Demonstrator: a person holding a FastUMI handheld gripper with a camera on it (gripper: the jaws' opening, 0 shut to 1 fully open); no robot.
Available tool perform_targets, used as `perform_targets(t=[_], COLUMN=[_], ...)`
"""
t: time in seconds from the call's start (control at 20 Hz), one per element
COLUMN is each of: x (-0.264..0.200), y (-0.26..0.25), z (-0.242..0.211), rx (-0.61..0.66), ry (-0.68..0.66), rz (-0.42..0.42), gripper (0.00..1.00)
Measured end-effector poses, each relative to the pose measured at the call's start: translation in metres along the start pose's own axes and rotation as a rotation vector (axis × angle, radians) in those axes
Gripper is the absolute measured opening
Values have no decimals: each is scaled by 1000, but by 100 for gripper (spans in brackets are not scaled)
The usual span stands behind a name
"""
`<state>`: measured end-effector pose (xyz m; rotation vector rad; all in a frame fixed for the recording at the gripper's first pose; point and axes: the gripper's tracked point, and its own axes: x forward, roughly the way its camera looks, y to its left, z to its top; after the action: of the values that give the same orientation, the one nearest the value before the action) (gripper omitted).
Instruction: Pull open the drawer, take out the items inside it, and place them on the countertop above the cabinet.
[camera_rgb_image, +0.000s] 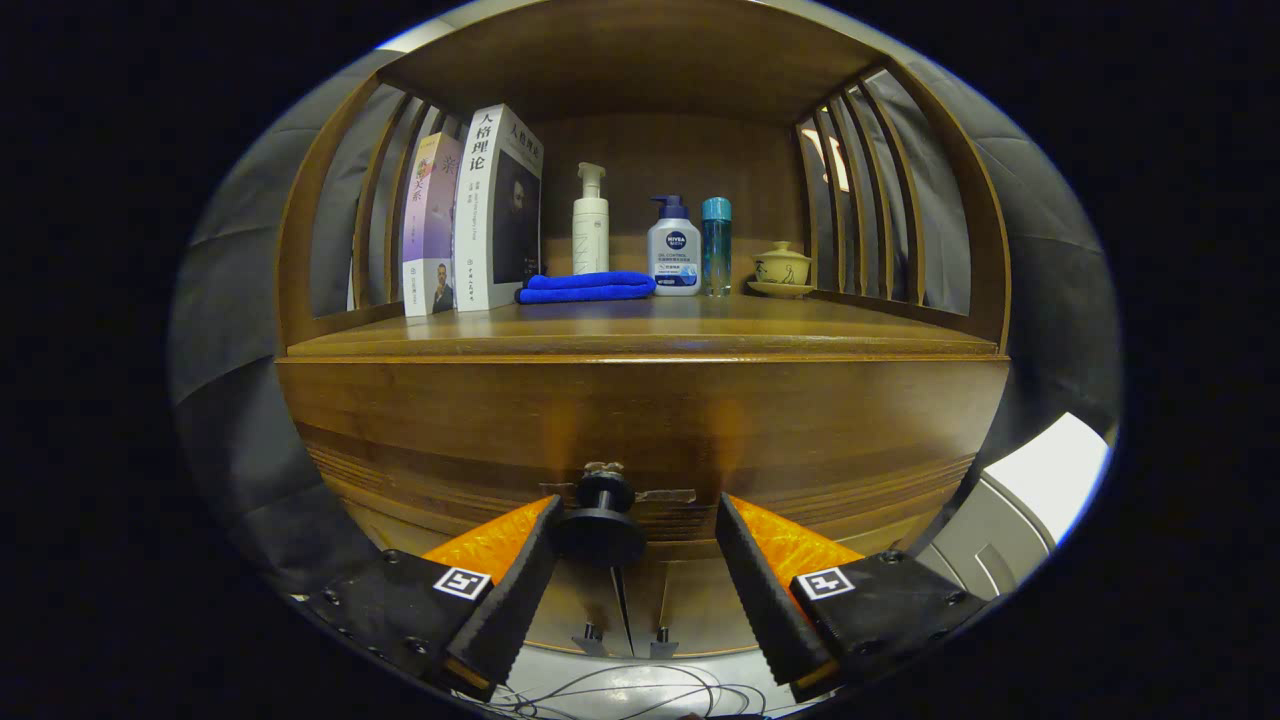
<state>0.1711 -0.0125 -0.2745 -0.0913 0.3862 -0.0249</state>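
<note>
- Step in hand: drawer pull, approach phase. Drawer (640, 430) reads as closed, front flush with the cabinet, so nothing is out yet.
- Gripper (632, 560) jaws are apart and straddle the black knob (601, 520) at the drawer front's lower middle. Knob sits off-centre: touching or nearly touching the left jaw, with a clear gap to the right jaw. No clamp yet.
- Items inside the drawer are hidden behind the front; can't tell what or how many.
- Bench (640, 330) above the drawer already carries things along its back edge: two books (475, 215) at the back left corner, a folded blue cloth (585, 287), a white pump bottle (590, 220), a second pump bottle (673, 248), a blue bottle (716, 245), and a lidded cup on a saucer (781, 270) toward the back right. Front edge strip is bare, likely the drop zone.
- Next move, my read: shift slightly left to centre the knob, close the jaws on its neck, then pull straight back along the drawer's travel. An off-axis pull risks slipping off the knob.
</note>
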Motion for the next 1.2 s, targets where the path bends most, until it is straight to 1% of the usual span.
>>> perform_targets(t=[0.05, 0.1, 0.2, 0.3, 0.4, 0.55, 0.7, 0.75, 1.0, 1.2], x=[0, 0, -3, 0, 0, 1, -2, 3, -9, -28], y=[7, 6, 17, 15, 18, 17, 18, 16, 15, 13], z=[-1, -1, -1, -2, -2, -5, -7, -8, -10, -16], rx=[9, 8, -21, -45, 2, 22, 29, 36, -8, -16], ry=[2, -7, -11, -14, -17, 4, 13, 8, -11, -9], rz=[25, 16, 41, 22, 29, 64, 71, 74, 60, 58], gripper=[87, 79, 63, 46, 38, 38, 38, 26, 26, 26])
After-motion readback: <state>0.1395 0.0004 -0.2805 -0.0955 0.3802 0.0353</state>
